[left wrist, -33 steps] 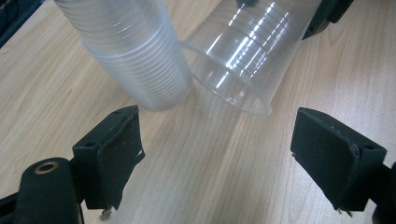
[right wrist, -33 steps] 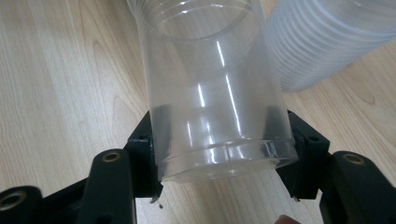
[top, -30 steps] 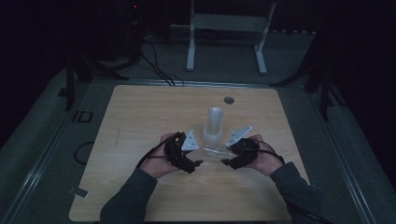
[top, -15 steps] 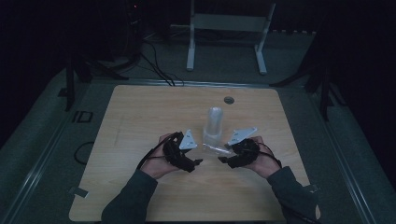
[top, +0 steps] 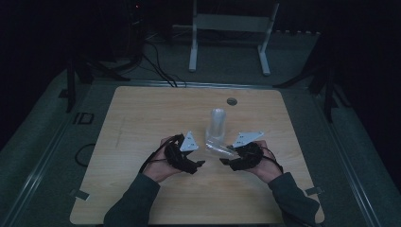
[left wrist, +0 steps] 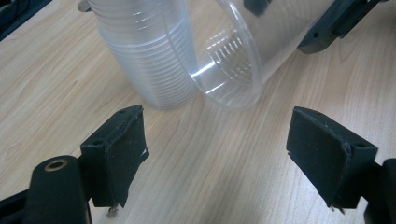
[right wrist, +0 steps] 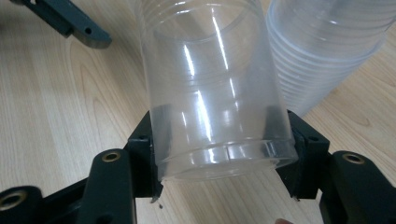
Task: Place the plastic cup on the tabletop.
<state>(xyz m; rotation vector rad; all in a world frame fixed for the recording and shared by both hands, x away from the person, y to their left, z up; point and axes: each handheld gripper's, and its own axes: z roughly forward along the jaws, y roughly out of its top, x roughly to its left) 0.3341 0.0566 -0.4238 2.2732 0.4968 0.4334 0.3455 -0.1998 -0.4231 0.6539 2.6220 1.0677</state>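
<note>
- I see the pale wooden table with rounded corners (top: 142, 123); its grain runs lengthwise under everything.
- A small round grey disc (top: 231, 101) sits on the table near its far edge, well apart from anything else.
- Beyond the table I make out a white metal frame stand with two legs (top: 230, 28) on the dark grey carpeted floor (top: 373, 142).
- Black cables (top: 158, 66) trail across the floor from the dark far-left corner toward the table's far edge.
- A strip of pale tape (top: 79, 194) lies on the floor just beside the table's near left corner, and another (top: 312, 191) by the near right.
</note>
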